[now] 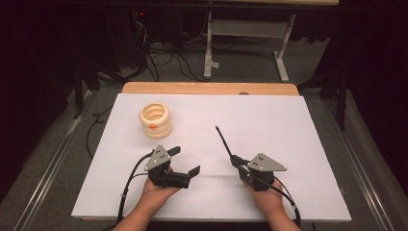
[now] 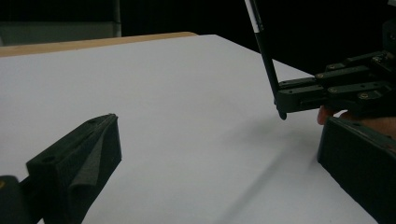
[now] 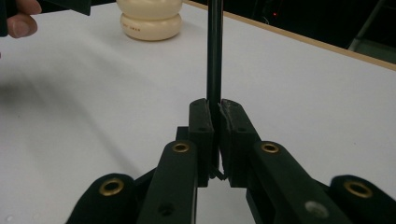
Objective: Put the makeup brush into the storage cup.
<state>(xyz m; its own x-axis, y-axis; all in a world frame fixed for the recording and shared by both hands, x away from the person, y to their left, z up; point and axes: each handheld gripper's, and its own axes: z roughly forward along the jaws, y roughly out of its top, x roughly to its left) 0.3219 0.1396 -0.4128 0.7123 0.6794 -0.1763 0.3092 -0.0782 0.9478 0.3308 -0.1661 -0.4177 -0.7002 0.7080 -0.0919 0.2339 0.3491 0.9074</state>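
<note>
Right gripper (image 3: 215, 116) clamps black pen (image 1: 224, 141) near its lower end, shaft angled up over white table (image 1: 288, 144). Left gripper (image 1: 185, 161) gapes, holding nothing. Cream holder (image 1: 155, 120) well apart. Risk: low grip lets pen pivot or slip.

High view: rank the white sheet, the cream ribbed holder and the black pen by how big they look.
1. white sheet, by far the largest, covering most of the table.
2. cream ribbed holder, wide and squat.
3. black pen, clamped in the right gripper; about as long as the holder is wide, but far thinner, so smallest in area.
</note>
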